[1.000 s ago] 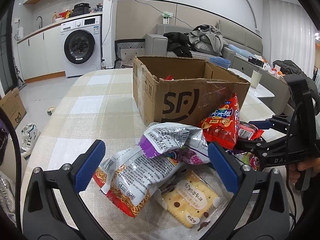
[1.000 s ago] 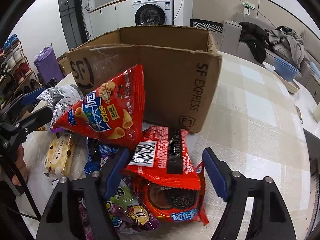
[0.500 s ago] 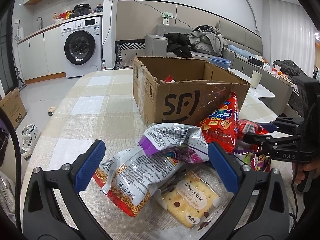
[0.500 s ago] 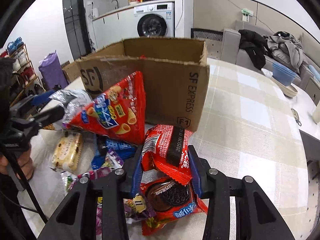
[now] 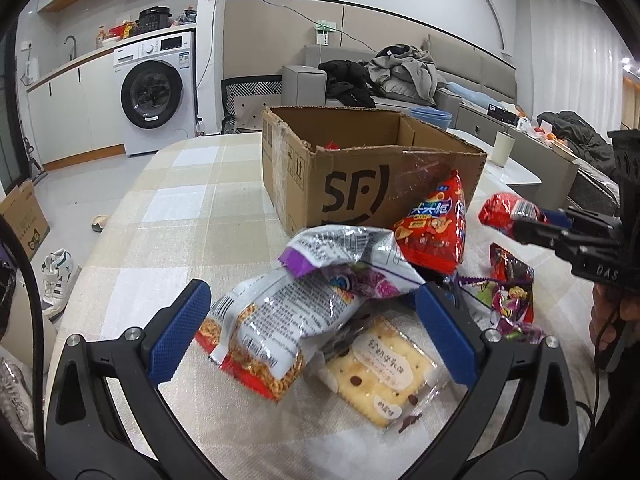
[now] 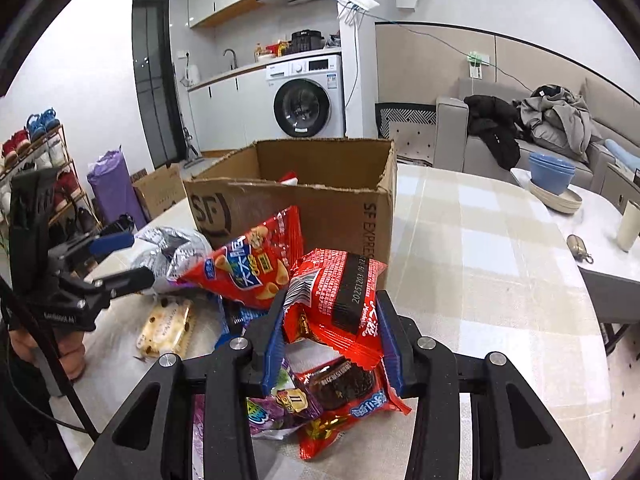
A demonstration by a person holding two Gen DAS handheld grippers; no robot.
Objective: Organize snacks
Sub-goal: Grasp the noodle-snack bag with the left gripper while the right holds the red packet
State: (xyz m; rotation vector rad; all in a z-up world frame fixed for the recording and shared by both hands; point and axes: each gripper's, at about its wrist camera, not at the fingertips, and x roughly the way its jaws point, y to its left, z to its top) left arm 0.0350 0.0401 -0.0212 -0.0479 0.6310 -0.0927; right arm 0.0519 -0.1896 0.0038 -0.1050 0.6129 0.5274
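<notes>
My right gripper (image 6: 331, 330) is shut on a small red snack packet (image 6: 336, 296) and holds it just above the heap; from the left wrist view the same packet (image 5: 502, 213) hangs in those jaws at the right. An open SF cardboard box (image 6: 304, 204) stands behind the heap. My left gripper (image 5: 316, 332) is open, its blue fingers either side of a silver noodle bag (image 5: 280, 320) and a cracker pack (image 5: 380, 368). A red chip bag (image 5: 436, 228) leans against the box (image 5: 360, 184). A red cookie pack (image 6: 344, 400) lies under the right gripper.
A checked cloth covers the table (image 5: 180, 216). Blue bowls on plates (image 6: 554, 184) and a cup (image 6: 628, 226) sit on a side table to the right. A washing machine (image 5: 156, 96) and a sofa with clothes (image 5: 400, 76) stand beyond.
My right gripper's jaws closed on the red packet and lifted it off the pile toward the box. The left gripper stayed put and open.
</notes>
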